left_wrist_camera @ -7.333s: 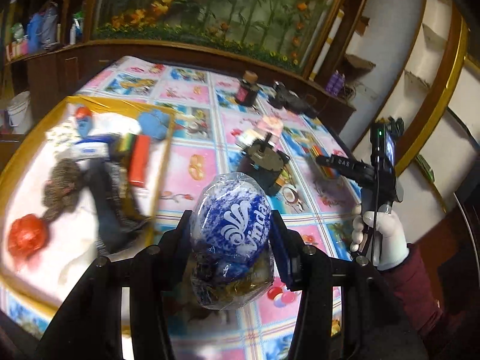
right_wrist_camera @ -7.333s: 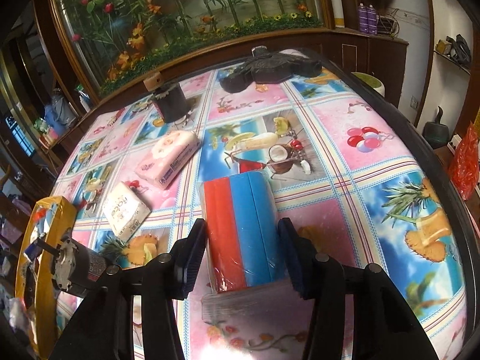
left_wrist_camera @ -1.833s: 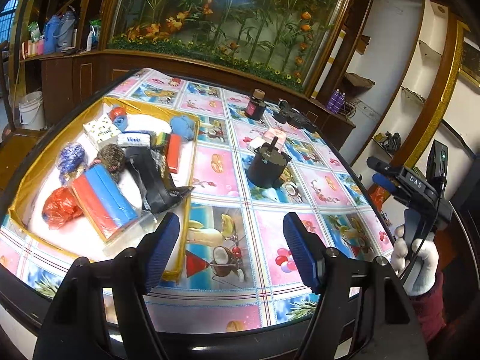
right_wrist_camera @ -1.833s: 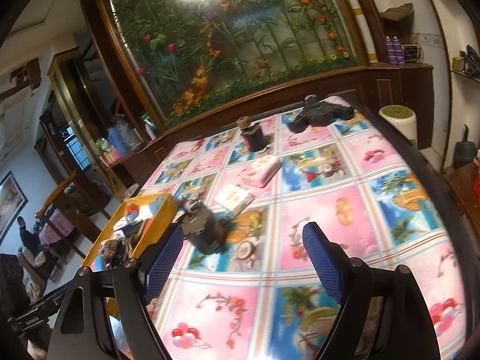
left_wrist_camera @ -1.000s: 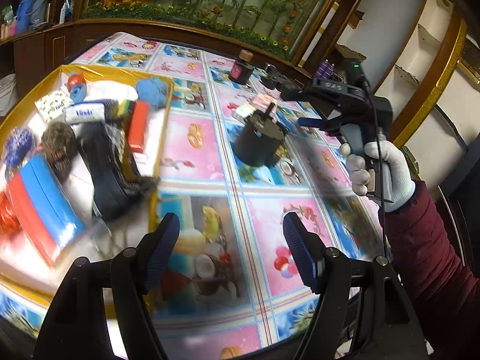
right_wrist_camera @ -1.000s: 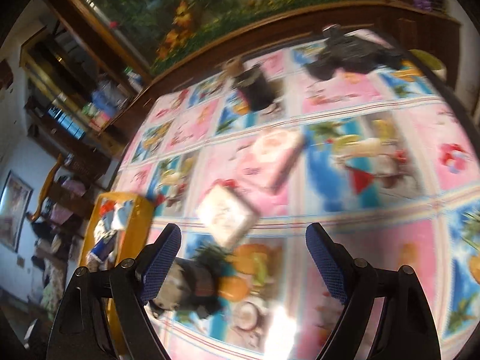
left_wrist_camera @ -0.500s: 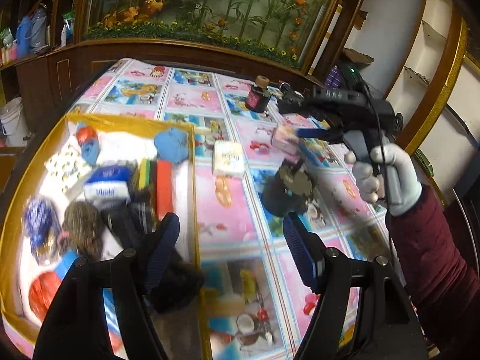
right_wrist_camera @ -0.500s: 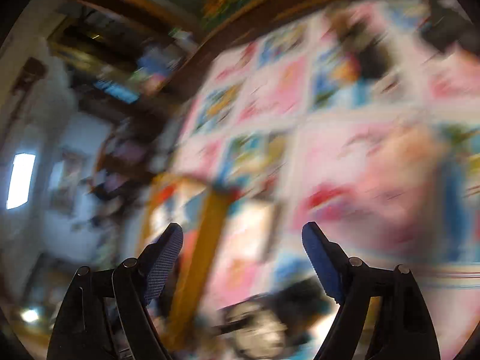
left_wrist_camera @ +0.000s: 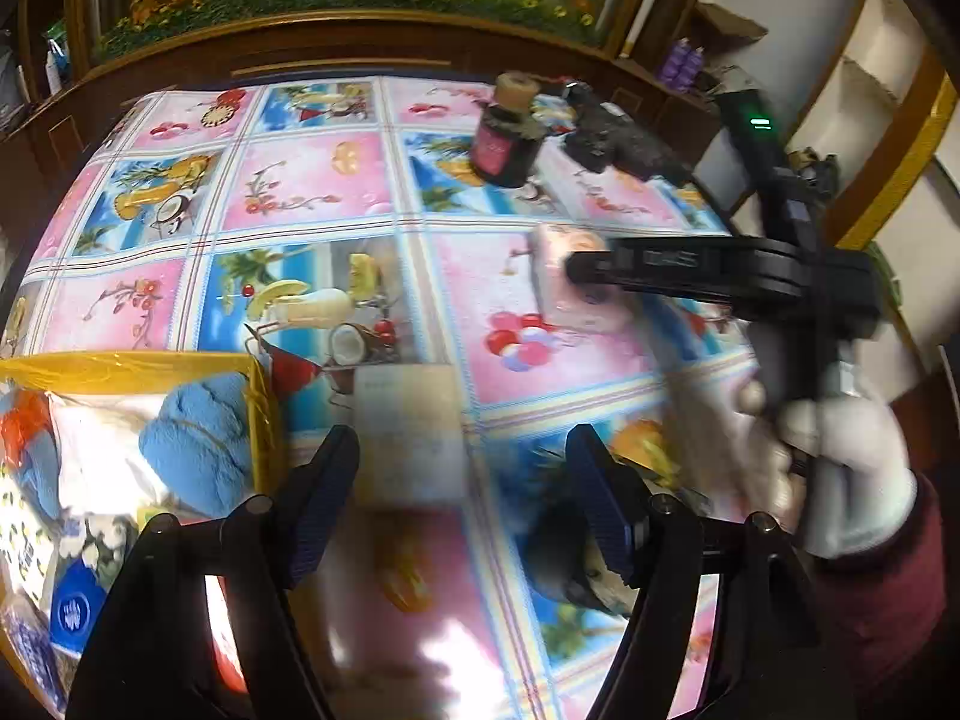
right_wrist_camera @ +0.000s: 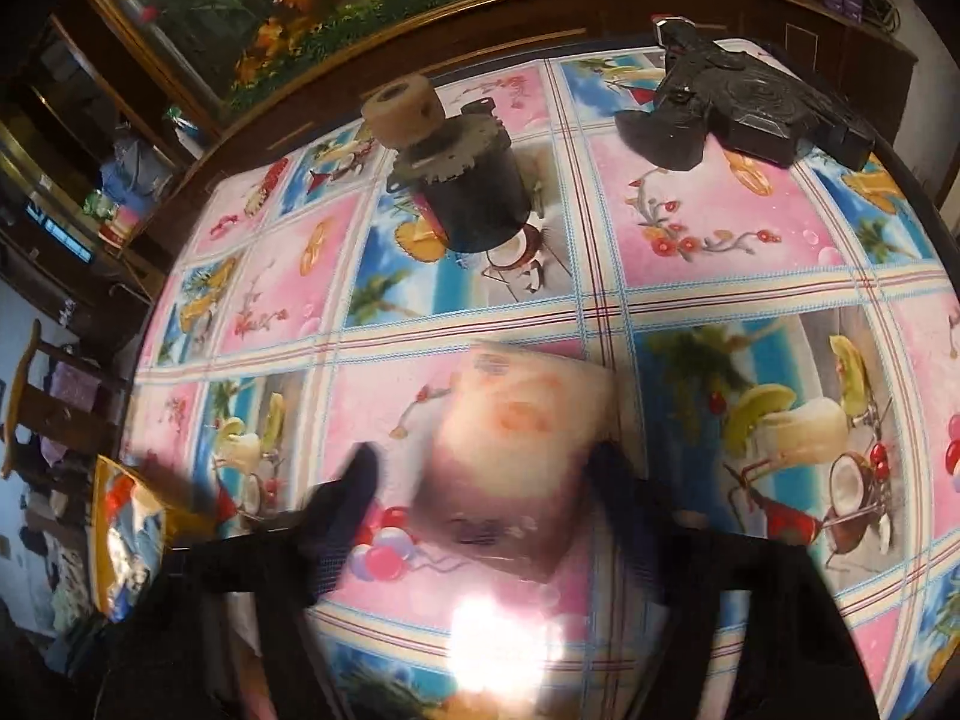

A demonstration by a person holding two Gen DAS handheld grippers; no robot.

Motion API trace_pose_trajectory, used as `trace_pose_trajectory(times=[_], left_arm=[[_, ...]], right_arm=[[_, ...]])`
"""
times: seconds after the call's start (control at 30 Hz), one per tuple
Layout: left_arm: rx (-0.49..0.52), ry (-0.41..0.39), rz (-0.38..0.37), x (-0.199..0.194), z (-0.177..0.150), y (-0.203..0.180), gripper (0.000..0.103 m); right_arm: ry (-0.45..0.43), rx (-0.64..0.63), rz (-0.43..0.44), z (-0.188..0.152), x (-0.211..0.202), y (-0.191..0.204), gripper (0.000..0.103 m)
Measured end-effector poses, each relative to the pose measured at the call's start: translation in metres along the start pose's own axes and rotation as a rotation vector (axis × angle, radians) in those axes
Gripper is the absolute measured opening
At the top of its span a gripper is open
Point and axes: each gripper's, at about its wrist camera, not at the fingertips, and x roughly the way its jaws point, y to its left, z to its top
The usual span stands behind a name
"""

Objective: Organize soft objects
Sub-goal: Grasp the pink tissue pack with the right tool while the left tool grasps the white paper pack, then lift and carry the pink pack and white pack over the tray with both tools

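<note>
The right hand-held gripper (right_wrist_camera: 480, 480) stands wide open around the pink tissue pack (right_wrist_camera: 516, 456) on the desk (right_wrist_camera: 720, 228); center it, then close gently. The left hand-held gripper (left_wrist_camera: 462, 468) is open, empty, near the white pack (left_wrist_camera: 408, 432).

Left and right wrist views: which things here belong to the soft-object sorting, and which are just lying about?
Part of the job:
pink tissue pack, between the open right hand-held gripper fingers
white tissue pack, ahead of the open left hand-held gripper
yellow tray
blue plush

Lying about:
dark jar
black device
</note>
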Motion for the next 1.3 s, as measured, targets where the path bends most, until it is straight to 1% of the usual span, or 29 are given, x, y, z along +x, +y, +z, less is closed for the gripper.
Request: trace_pose_trajectory(times=[0.03, 0.07, 0.1, 0.23, 0.27, 0.33, 0.37, 0.4, 0.47, 0.5, 0.6, 0.73, 0.77, 0.8, 0.83, 0.9, 1.0, 1.13, 1.23, 1.3], left_arm=[[-0.002, 0.009, 0.005, 0.006, 0.002, 0.001, 0.071], [-0.004, 0.016, 0.007, 0.01, 0.002, 0.002, 0.071], [-0.005, 0.02, 0.013, 0.014, 0.004, 0.003, 0.071], [-0.01, 0.058, 0.01, 0.033, 0.008, 0.003, 0.071], [-0.017, 0.069, 0.012, 0.038, 0.009, 0.004, 0.071], [-0.004, 0.062, 0.041, 0.042, 0.008, 0.004, 0.071], [0.01, 0.064, 0.052, 0.043, 0.008, 0.002, 0.07], [0.018, 0.067, 0.062, 0.043, 0.007, 0.001, 0.061], [0.016, 0.071, 0.075, 0.041, 0.007, 0.004, 0.046], [0.01, 0.073, 0.086, 0.041, 0.007, 0.007, 0.041], [0.009, 0.064, 0.094, 0.039, 0.006, 0.01, 0.039], [-0.002, 0.041, 0.091, 0.031, 0.005, 0.013, 0.039], [-0.004, 0.028, 0.088, 0.027, 0.005, 0.013, 0.039], [-0.005, 0.013, 0.084, 0.02, 0.004, 0.013, 0.039], [-0.004, -0.005, 0.08, 0.013, 0.002, 0.013, 0.039], [-0.001, -0.039, 0.075, -0.002, -0.003, 0.011, 0.039], [0.014, -0.094, 0.068, -0.027, -0.014, 0.005, 0.039], [0.021, -0.162, 0.074, -0.066, -0.039, -0.004, 0.039], [0.021, -0.218, 0.104, -0.095, -0.059, -0.008, 0.039], [0.013, -0.261, 0.131, -0.116, -0.076, -0.01, 0.039]], right_arm=[[0.005, -0.005, 0.008, -0.004, -0.001, 0.0, 0.039], [0.003, -0.006, 0.017, -0.005, -0.001, -0.001, 0.035], [0.005, -0.011, 0.018, -0.006, -0.002, -0.003, 0.034], [-0.007, -0.045, -0.014, -0.016, -0.017, -0.012, 0.034], [-0.009, -0.052, -0.016, -0.018, -0.021, -0.014, 0.035], [-0.019, -0.052, -0.021, -0.019, -0.028, -0.016, 0.04], [-0.034, -0.047, -0.016, -0.02, -0.033, -0.017, 0.052], [-0.046, -0.042, -0.01, -0.02, -0.036, -0.018, 0.068], [-0.071, -0.023, 0.002, -0.019, -0.04, -0.018, 0.083], [-0.076, -0.02, 0.009, -0.018, -0.04, -0.017, 0.082], [-0.054, -0.053, -0.004, -0.013, -0.029, -0.007, 0.081], [0.044, -0.086, -0.027, -0.009, 0.004, 0.007, 0.081], [0.033, -0.103, -0.042, -0.009, 0.005, 0.01, 0.072], [0.023, -0.13, -0.064, -0.01, 0.005, 0.014, 0.053], [0.02, -0.142, -0.073, -0.011, 0.003, 0.015, 0.053], [0.015, -0.125, -0.052, -0.014, -0.003, 0.012, 0.051], [-0.037, -0.111, -0.073, -0.019, -0.023, 0.005, 0.051], [-0.127, -0.117, -0.082, -0.036, -0.07, 0.001, 0.051], [-0.18, -0.128, -0.051, -0.057, -0.105, 0.005, 0.051], [-0.213, -0.141, -0.02, -0.076, -0.131, 0.011, 0.051]])
